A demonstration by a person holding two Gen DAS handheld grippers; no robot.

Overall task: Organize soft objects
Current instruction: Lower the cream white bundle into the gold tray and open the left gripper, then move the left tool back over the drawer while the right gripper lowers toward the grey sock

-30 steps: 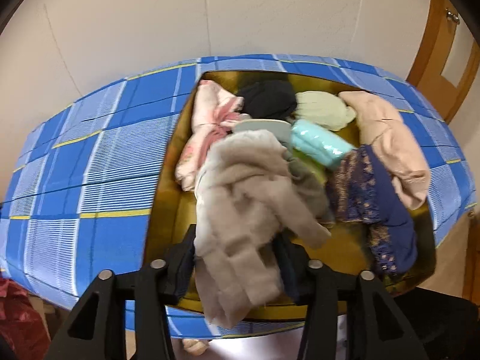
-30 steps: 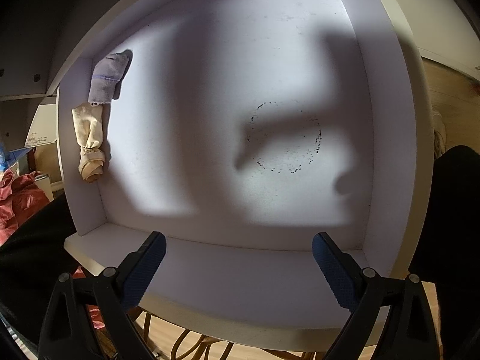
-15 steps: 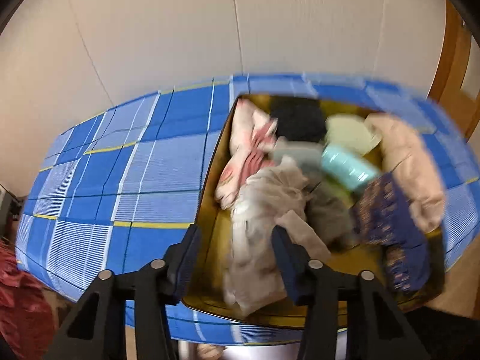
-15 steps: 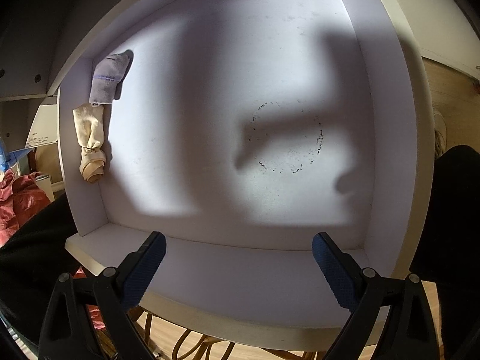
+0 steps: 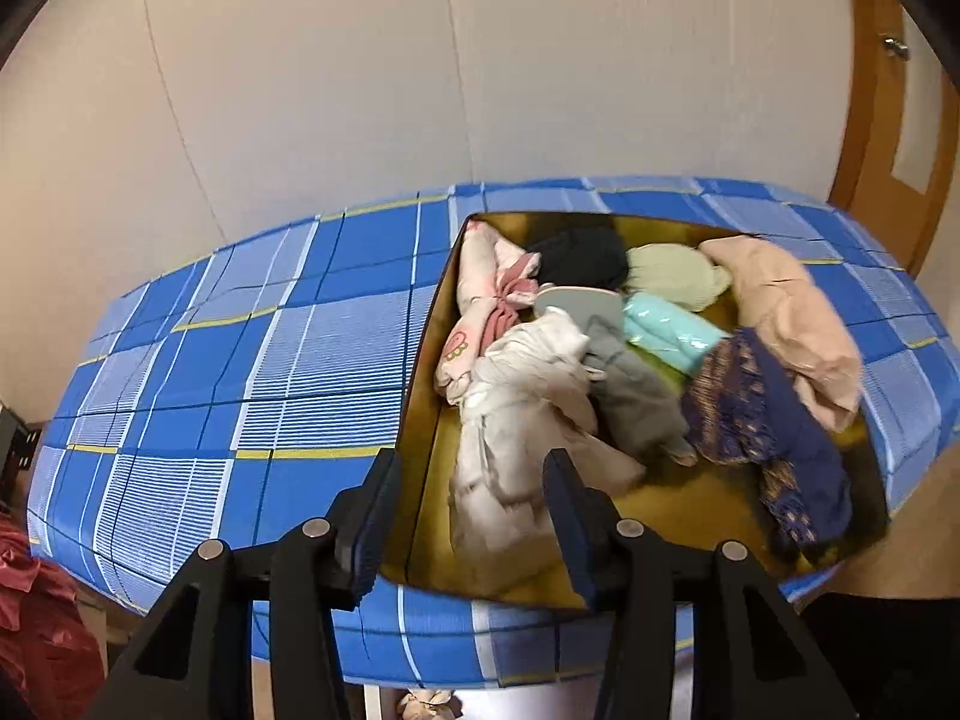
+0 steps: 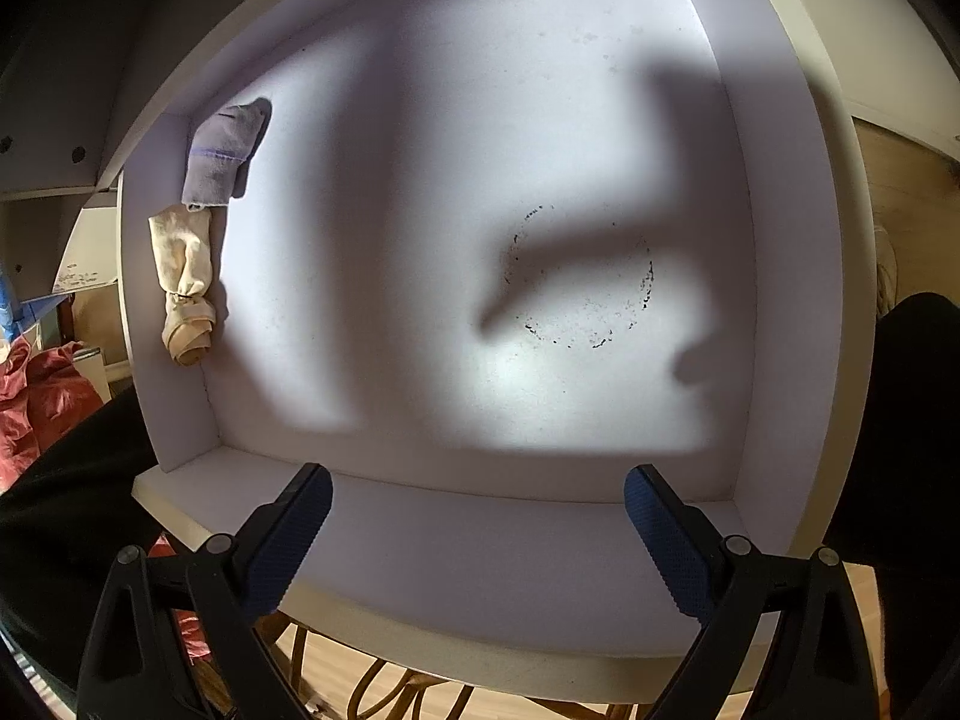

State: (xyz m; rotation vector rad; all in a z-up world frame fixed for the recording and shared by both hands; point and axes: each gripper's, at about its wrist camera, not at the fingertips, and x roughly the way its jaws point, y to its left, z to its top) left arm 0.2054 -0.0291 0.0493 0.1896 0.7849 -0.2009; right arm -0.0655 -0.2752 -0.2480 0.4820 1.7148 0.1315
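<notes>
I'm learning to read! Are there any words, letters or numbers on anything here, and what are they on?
No words can be read.
Pink cloth in the box: a small cartoon picture, no letters.
White board left of the drawer: tiny dark marks, too small to read.
Socks in the drawer: no writing.

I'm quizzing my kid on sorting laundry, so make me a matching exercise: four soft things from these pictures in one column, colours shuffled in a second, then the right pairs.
Things:
1. rolled item by the drawer wall's near end
2. folded item beyond it
3. bundle at the box back
4. patterned cloth over the box front

Colours:
A. black
B. cream
C. navy
D. lavender

Pairs: 1-B, 2-D, 3-A, 4-C
</notes>
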